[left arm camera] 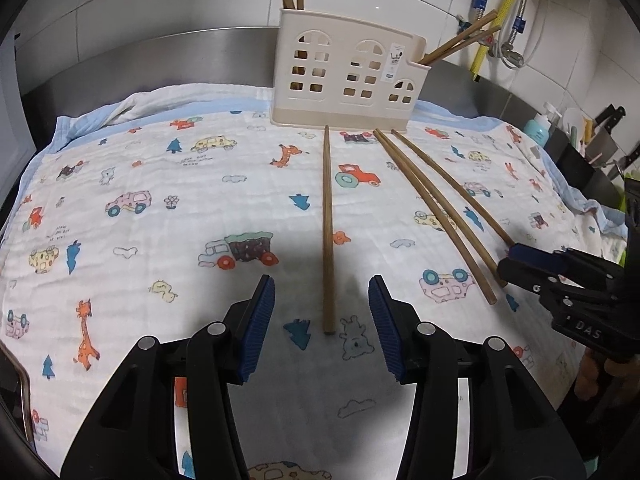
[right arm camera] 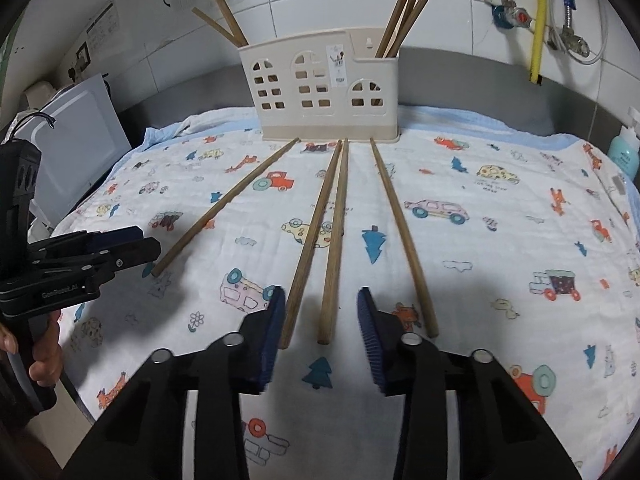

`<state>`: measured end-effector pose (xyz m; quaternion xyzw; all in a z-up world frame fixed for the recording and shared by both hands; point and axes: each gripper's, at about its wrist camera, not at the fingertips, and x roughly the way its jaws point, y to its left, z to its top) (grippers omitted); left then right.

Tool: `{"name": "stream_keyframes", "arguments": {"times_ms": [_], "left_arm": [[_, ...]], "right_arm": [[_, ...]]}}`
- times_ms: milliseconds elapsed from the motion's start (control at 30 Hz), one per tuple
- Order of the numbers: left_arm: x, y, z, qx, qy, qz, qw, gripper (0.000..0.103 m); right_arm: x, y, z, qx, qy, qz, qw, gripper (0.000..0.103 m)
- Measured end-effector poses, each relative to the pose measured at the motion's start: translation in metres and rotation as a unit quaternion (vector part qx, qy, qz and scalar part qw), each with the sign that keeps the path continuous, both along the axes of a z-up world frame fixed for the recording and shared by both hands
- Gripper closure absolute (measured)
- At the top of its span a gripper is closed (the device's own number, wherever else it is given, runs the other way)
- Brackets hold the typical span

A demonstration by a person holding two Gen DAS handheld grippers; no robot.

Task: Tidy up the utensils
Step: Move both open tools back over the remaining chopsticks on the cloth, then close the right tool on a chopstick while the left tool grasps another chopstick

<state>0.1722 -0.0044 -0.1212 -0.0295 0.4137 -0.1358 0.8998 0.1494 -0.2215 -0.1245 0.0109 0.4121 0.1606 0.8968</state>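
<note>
Wooden chopsticks lie lengthwise on a cartoon-print cloth [left arm camera: 160,184] in front of a cream house-shaped holder [left arm camera: 344,76] [right arm camera: 320,84], which has more chopsticks standing in it. My left gripper [left arm camera: 323,320] is open, and the near end of one chopstick [left arm camera: 328,240] lies between its blue pads without touching them. My right gripper [right arm camera: 322,332] is open around the near ends of two middle chopsticks [right arm camera: 332,280]; the left one runs close beside the left pad. A further chopstick [right arm camera: 404,240] lies outside to the right, and another [right arm camera: 224,208] lies to the left.
A teal bottle [right arm camera: 624,152] and a knife rack [left arm camera: 608,120] stand at the right edge of the counter. A white appliance [right arm camera: 80,136] sits at the left. Pipes and a yellow hose [right arm camera: 538,20] run down the tiled wall. A hand [right arm camera: 44,360] holds the left gripper's handle.
</note>
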Motion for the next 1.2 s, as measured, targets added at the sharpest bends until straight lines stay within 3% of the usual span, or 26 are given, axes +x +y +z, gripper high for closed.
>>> {"name": "stream_keyframes", "arguments": {"times_ms": [333,1200], "left_arm": [[0.009,-0.009,-0.004,0.001,0.002,-0.014,0.9999,0.070],[0.017,-0.011,-0.012,-0.001,0.015,-0.009,0.9999,0.070]], "right_arm": [[0.010,0.003,-0.010,-0.008,0.018,-0.009,1.000,0.084],[0.014,0.006,-0.013,-0.013,0.017,-0.006,1.000,0.087]]}}
